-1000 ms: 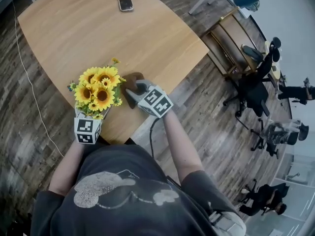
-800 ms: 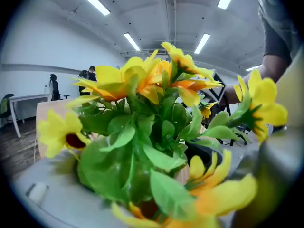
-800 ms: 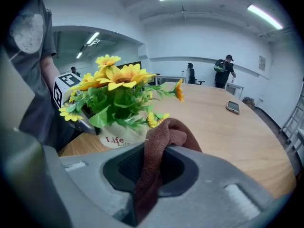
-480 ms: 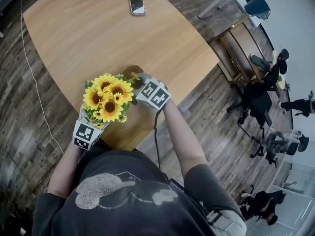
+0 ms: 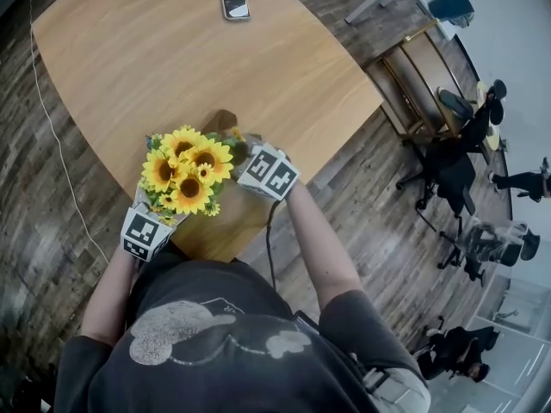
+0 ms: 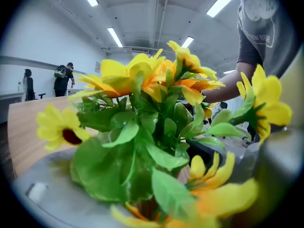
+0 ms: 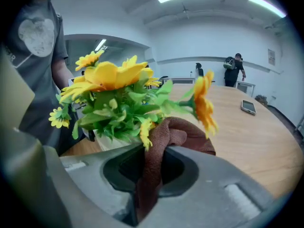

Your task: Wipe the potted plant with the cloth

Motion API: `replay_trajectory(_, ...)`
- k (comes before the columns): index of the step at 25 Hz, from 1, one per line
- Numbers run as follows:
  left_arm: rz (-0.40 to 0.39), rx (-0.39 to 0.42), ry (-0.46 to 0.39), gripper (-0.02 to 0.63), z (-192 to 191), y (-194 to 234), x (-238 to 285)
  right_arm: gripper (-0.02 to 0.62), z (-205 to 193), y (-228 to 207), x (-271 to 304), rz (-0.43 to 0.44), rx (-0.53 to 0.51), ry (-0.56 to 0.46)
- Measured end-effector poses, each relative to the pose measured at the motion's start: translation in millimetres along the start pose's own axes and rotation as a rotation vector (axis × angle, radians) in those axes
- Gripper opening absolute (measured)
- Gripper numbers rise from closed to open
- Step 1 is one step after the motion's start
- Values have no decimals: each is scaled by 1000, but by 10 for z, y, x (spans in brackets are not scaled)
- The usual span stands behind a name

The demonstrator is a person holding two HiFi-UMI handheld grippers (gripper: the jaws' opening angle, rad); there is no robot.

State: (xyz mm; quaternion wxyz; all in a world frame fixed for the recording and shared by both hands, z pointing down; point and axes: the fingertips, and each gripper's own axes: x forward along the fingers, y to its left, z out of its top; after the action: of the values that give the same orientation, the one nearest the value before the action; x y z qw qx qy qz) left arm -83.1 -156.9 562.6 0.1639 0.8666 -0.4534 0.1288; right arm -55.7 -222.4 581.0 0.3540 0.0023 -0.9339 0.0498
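A pot of yellow sunflowers (image 5: 185, 177) with green leaves (image 6: 137, 151) stands at the table's near edge; its white pot (image 7: 102, 139) shows in the right gripper view. My left gripper (image 5: 159, 215) holds it from the near side. Its jaws have just closed a little on the pot, and foliage hides the pads (image 6: 156, 189). My right gripper (image 5: 244, 151) is shut on a brown cloth (image 7: 173, 134). The cloth bunches past the jaws (image 7: 156, 152) against the flowers' right side.
A phone (image 5: 234, 1) lies at the far end of the wooden table (image 5: 155, 58). On the floor to the right are a wooden bench (image 5: 411, 63) and office chairs (image 5: 448, 157). A cable (image 5: 52, 136) runs along the floor at left.
My right gripper has carried the cloth left, up against the flowers. The plant has turned slightly in my left gripper, which stays where it was.
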Motion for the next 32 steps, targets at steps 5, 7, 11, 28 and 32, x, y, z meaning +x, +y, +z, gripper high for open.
replay_trajectory(5, -2, -11, -3, 483, -8, -5, 52, 48, -104, 138, -126, 3, 63, -42)
replay_trajectory(7, -3, -10, 0, 483, 3, -4, 63, 48, -131, 174, -159, -10, 85, -61)
replay_trajectory(11, 5, -9, 7, 483, 14, 8, 74, 48, -128, 291, -227, -29, 113, -99)
replay_trajectory(28, 145, -53, 3, 531, -30, 73, 7, 48, -338, 861, -438, -102, 244, -200)
replay_trajectory(32, 199, -59, 7, 540, -70, 78, -171, 49, -386, 830, -532, -139, 321, -275)
